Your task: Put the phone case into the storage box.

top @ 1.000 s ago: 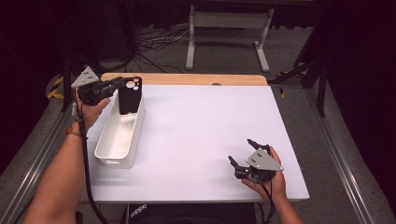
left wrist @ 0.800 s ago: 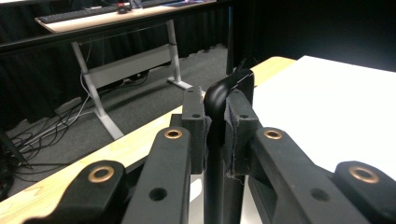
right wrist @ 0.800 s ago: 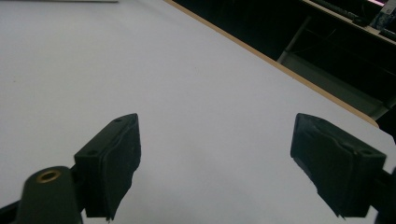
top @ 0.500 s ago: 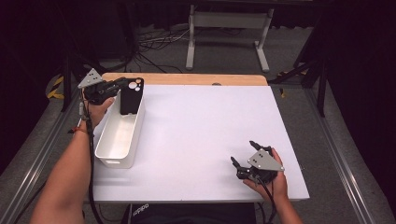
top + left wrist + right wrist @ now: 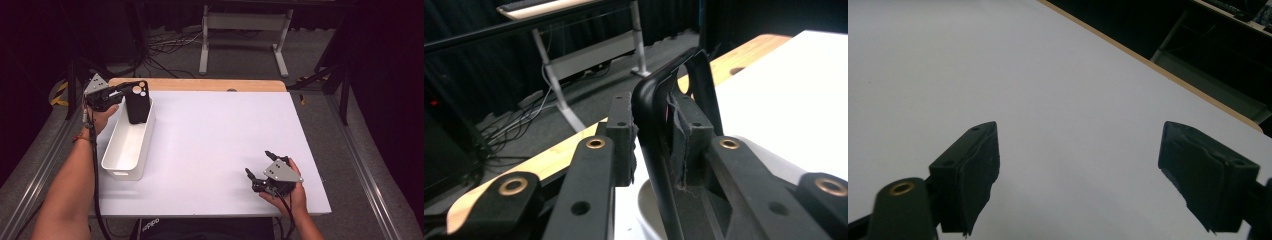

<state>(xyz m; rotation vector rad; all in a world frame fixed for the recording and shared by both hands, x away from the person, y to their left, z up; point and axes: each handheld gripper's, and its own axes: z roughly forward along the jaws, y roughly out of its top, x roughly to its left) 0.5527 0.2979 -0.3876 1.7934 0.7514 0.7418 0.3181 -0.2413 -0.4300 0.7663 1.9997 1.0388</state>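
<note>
A black phone case (image 5: 137, 105) stands upright with its lower end inside the far end of a white bin (image 5: 114, 161). My left gripper (image 5: 129, 93) reaches in from the left and straddles the case's upper edge. In the left gripper view the case wall (image 5: 651, 115) sits between the pads. The jaws have just been opening, and a thin gap shows at the right-hand pad (image 5: 691, 132). My right gripper (image 5: 257, 163) rests low over the white table (image 5: 210, 135) near its front right. It is open, with bare tabletop between its pads (image 5: 970, 175).
The bin lies lengthwise along the table's left edge. A wooden strip (image 5: 200, 84) borders the table's far side. A metal stand (image 5: 242, 30) and cables lie on the floor beyond, and rails run along both sides.
The left gripper has sunk a little, and the case with it, into the bin's far end. The right hand has not moved.
</note>
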